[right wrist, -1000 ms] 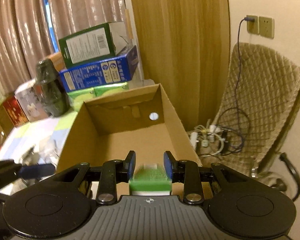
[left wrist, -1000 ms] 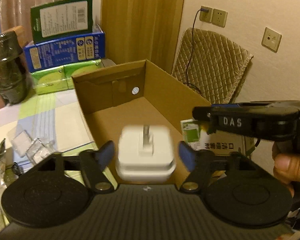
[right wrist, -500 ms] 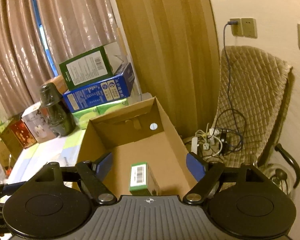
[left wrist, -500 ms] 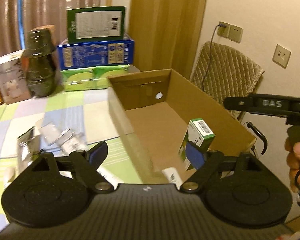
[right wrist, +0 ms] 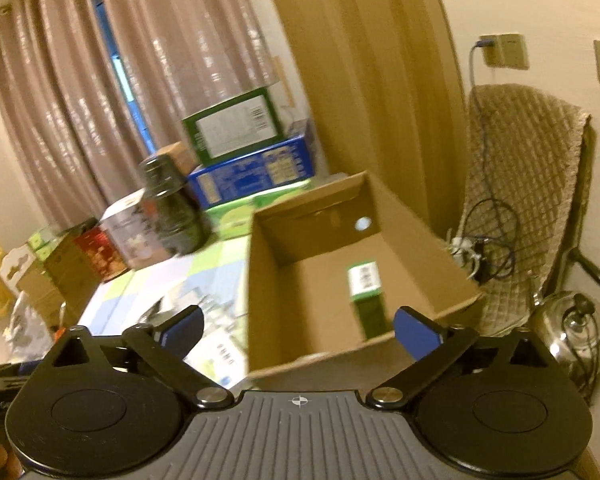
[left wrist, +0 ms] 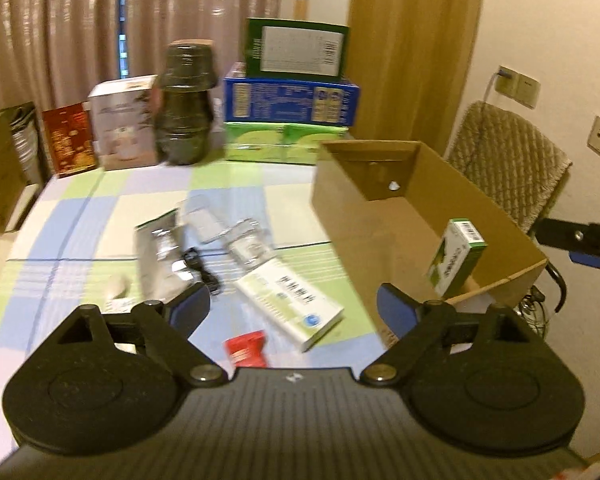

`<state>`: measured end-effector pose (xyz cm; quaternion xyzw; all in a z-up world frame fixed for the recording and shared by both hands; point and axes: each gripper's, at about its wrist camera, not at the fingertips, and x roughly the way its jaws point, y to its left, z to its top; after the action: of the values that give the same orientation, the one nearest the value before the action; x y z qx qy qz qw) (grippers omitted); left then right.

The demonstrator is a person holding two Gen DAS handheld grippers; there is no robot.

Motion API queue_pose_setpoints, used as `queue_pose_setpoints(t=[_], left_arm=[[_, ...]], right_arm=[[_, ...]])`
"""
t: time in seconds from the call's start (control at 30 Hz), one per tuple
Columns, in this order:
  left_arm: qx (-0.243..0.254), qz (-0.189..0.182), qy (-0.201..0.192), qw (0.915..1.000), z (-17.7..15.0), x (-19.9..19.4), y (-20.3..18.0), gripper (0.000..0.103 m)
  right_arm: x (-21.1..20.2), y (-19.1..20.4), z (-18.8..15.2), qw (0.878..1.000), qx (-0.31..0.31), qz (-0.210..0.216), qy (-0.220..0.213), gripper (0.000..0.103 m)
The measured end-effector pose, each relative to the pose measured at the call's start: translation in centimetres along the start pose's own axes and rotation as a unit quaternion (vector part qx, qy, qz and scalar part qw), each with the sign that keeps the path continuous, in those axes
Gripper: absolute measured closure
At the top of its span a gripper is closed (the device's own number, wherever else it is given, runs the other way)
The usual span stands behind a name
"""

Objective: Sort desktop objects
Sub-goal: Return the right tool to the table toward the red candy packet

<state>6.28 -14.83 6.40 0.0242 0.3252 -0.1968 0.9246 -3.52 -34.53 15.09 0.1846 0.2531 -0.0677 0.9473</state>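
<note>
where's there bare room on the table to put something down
Free: the checked cloth between the back row of boxes and jar and the clutter, plus the far-left strip. Inside the cardboard box, the floor behind the green carton is bare. Crowded: mid-table, where the foil packet, clear cases, white box and red item lie close together.

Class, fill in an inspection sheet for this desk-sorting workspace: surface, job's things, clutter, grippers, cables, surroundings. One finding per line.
Surface: checked tablecloth, partly covered.
Job's things: cardboard box holds a green-and-white carton; white carton, silver pouch and red packet lie loose on the cloth.
Clutter: dark jar and stacked boxes along the far edge.
Grippers: left gripper and right gripper open, fingers empty, jaws just widened.
Cables: small black cable on cloth; tangled cords by chair.
Surroundings: curtains, quilted chair, kettle.
</note>
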Motion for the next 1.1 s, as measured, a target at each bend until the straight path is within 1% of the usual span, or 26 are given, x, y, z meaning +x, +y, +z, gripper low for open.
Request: queue_pose_setpoints(t=[0.17,0.27,0.37,0.47,0.63,0.8,0.97,1.1], left_arm=[[0.001,0.046,-0.006,0.9989,-1.7,-3.0,3.0,0.006],[-0.003,0.077,-0.004,0.9971,-2.8,-4.4,5.0,0.001],[-0.012,0.101,0.001,0.9949,-3.8,-5.3,6.9,0.001],[-0.023,0.116,0.008,0.9929,-4.8,-5.9,8.5,0.001],[-0.035,0.131,0.014,0.9906,-5.9,-6.3,10.3,0.001],[-0.039,0.134,0.016,0.9900,-6.0,-5.9,11.7,0.001],[-0.037,0.129,0.017,0.9908,-5.9,-4.7,13.1,0.001],[-0.028,0.125,0.031,0.9913,-6.1,-2.9,14.3,0.001]], right_arm=[[-0.6,3.2,-1.6,0.999,-0.023,0.024,0.005,0.002],[-0.5,5.1,-2.7,0.998,-0.037,0.039,0.015,0.002],[-0.3,6.7,-3.9,0.997,-0.054,0.054,0.027,0.002],[0.1,7.9,-4.9,0.995,-0.067,0.065,0.038,0.002],[1.3,9.4,-6.0,0.993,-0.072,0.073,0.051,0.002],[3.3,11.3,-6.5,0.991,-0.085,0.083,0.055,0.002],[6.1,12.6,-7.4,0.990,-0.097,0.083,0.064,0.002],[8.7,13.1,-8.7,0.988,-0.114,0.071,0.081,0.002]])
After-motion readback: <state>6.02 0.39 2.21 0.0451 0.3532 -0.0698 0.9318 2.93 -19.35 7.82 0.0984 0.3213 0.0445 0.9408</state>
